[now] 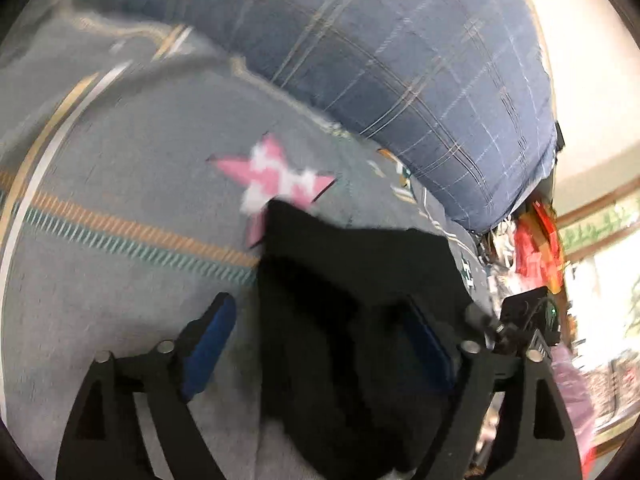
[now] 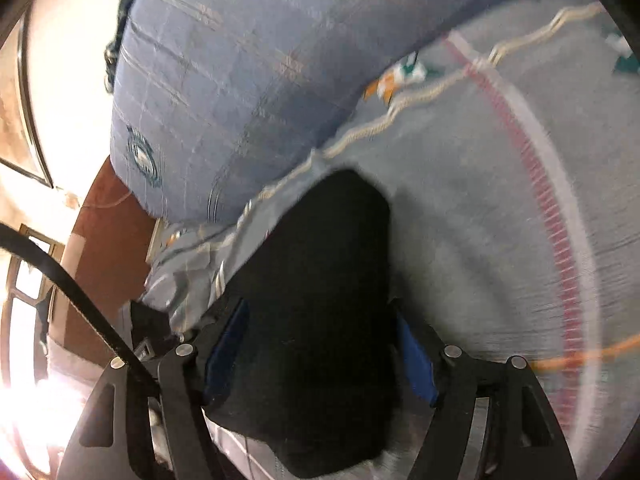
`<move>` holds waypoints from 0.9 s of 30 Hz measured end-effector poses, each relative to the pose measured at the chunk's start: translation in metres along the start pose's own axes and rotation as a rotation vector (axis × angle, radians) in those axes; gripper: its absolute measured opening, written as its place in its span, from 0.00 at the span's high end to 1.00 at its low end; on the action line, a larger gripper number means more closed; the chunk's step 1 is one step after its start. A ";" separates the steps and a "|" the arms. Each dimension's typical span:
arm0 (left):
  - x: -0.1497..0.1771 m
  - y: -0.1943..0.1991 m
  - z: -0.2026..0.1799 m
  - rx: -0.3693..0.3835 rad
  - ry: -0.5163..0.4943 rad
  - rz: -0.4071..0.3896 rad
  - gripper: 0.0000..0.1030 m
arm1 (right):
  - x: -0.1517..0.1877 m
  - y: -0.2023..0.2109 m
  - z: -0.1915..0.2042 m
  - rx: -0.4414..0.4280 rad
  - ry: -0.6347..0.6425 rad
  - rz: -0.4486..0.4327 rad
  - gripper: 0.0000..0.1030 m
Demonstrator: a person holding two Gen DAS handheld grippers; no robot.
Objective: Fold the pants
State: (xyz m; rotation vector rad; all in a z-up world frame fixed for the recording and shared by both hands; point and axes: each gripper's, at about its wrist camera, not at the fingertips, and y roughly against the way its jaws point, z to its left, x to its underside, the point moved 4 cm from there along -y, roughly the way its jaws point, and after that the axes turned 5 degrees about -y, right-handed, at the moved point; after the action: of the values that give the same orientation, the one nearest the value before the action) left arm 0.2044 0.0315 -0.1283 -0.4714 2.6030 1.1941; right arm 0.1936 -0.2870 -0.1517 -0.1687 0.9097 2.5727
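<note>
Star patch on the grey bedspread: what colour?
Pink with white blotches, clearest in the left wrist view.

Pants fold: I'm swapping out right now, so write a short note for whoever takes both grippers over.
Left gripper: fingers spread wide, black pants bunched between them; not clearly clamped.
Right gripper: same, black pants fill the gap between its blue pads.
The pants sit over the grey patterned bedspread, near the pink star, in front of the blue plaid pillow.
Done: cannot tell; both views are motion-blurred and no neat fold shows.
Left: lay the fabric flat, check the fold, finish it.
</note>
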 end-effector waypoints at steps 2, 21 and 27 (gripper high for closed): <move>0.000 -0.011 -0.016 -0.004 -0.024 0.043 0.22 | 0.004 -0.011 0.007 0.025 0.038 -0.002 0.26; -0.070 -0.046 0.003 -0.174 0.079 0.061 0.45 | -0.042 -0.020 0.043 0.154 0.102 -0.056 0.43; -0.065 0.004 -0.007 -0.079 0.059 -0.037 0.46 | -0.034 0.004 0.015 0.168 0.044 -0.114 0.31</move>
State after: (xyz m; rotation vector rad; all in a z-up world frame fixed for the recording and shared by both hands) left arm 0.2624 0.0411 -0.0990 -0.5762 2.5910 1.2936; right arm 0.2230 -0.2916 -0.1300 -0.2228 1.0950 2.3842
